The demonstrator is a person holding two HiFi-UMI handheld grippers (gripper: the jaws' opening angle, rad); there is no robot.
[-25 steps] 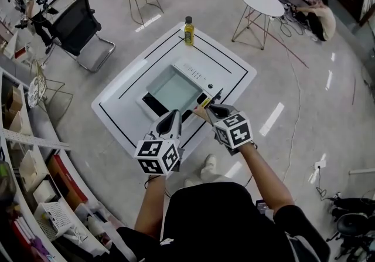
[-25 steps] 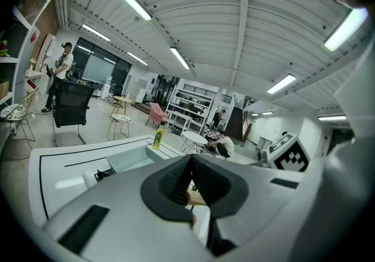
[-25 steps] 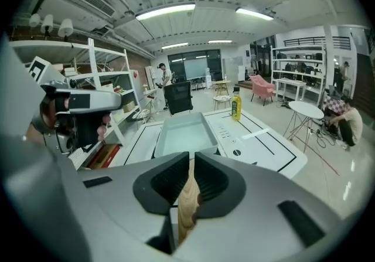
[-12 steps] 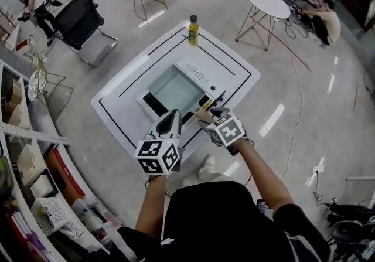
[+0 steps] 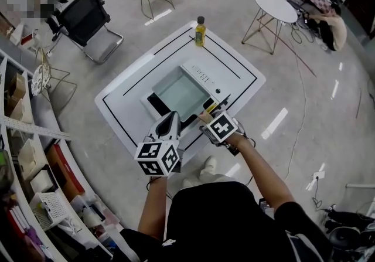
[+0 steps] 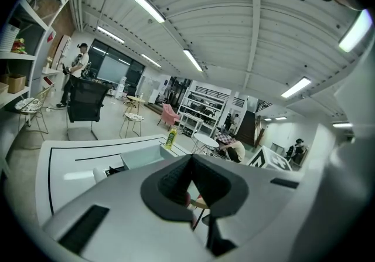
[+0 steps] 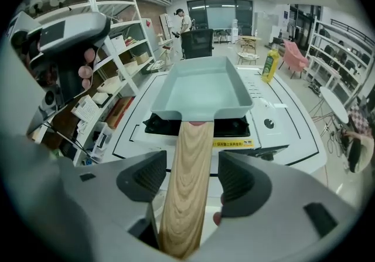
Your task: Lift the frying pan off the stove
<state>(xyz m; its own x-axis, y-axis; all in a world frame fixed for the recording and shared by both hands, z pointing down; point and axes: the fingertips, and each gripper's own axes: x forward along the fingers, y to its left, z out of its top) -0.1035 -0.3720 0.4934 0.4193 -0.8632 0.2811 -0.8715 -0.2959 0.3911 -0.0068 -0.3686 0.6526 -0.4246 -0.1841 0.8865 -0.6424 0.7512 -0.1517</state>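
Note:
A pale teal rectangular frying pan [image 5: 179, 91] sits on the white stove [image 5: 206, 74] on the white table. Its wooden handle [image 7: 186, 179] points toward me. My right gripper [image 5: 206, 118] is at the handle's near end. In the right gripper view [image 7: 192, 177] its jaws are opening, and the handle lies between them with a gap on each side. The pan [image 7: 202, 88] rests level over the black burner [image 7: 231, 128]. My left gripper [image 5: 171, 119] hovers just left of the handle, over the table's near edge. It is shut [image 6: 190, 164] with nothing in it.
A yellow oil bottle [image 5: 200, 31] stands at the table's far edge. The low white table [image 5: 126, 99] has black outline markings. A black office chair [image 5: 88, 20] is at far left, a round white side table [image 5: 277, 6] at far right, and shelving along the left wall.
The right gripper's marker cube has shifted slightly left and tilted at the handle. The left gripper has stayed in place. The pan has not moved.

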